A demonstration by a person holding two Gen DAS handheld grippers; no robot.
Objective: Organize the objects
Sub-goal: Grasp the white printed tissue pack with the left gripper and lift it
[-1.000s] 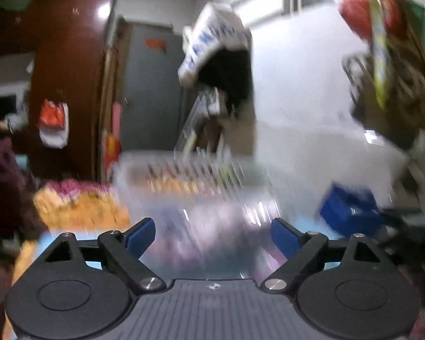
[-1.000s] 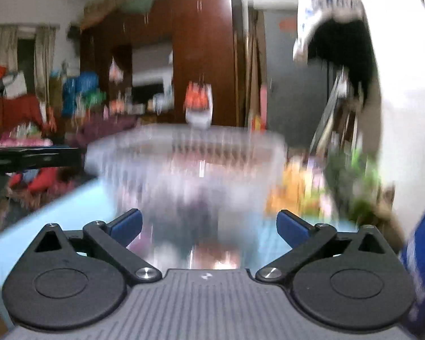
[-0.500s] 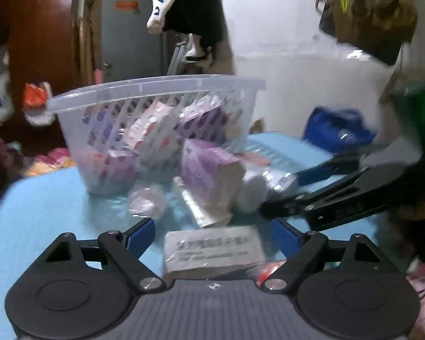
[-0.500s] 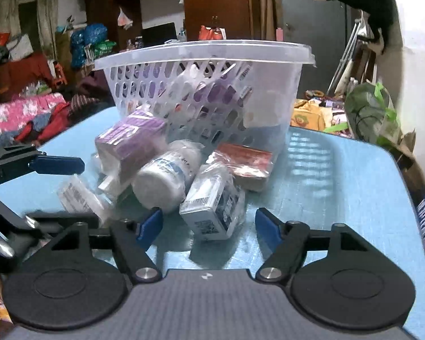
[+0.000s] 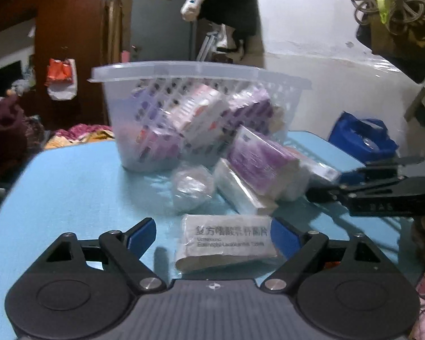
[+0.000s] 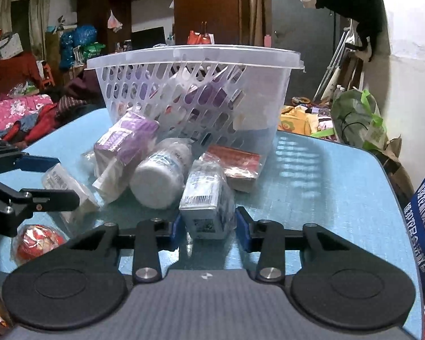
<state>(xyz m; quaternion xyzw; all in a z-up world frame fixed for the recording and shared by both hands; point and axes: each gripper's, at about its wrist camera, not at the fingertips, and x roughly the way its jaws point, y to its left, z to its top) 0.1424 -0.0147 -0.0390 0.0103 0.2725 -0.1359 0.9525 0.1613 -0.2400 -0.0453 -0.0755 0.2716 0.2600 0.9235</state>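
Since half a second ago our right gripper [image 6: 206,228] has narrowed around the wrapped grey-white box [image 6: 205,198], pads close on both sides but contact not certain, so we cannot tell if it is gripped; our left gripper [image 5: 212,235] has moved in on the white box with printed text [image 5: 226,240], jaws wide open, right pad just beside it, holding nothing; to do this well we judge: finish closing squarely on the box's side faces, lift straight up so the leaning white bottle [image 6: 161,175] does not roll, then drop it into the basket [image 6: 195,56]; loose items lie on the blue bench [image 6: 325,184] in front of the basket; purple box [image 6: 124,144], red box [image 6: 235,167], all in shiny clear wrap, likely slippery; basket translucent, slotted, partly filled.
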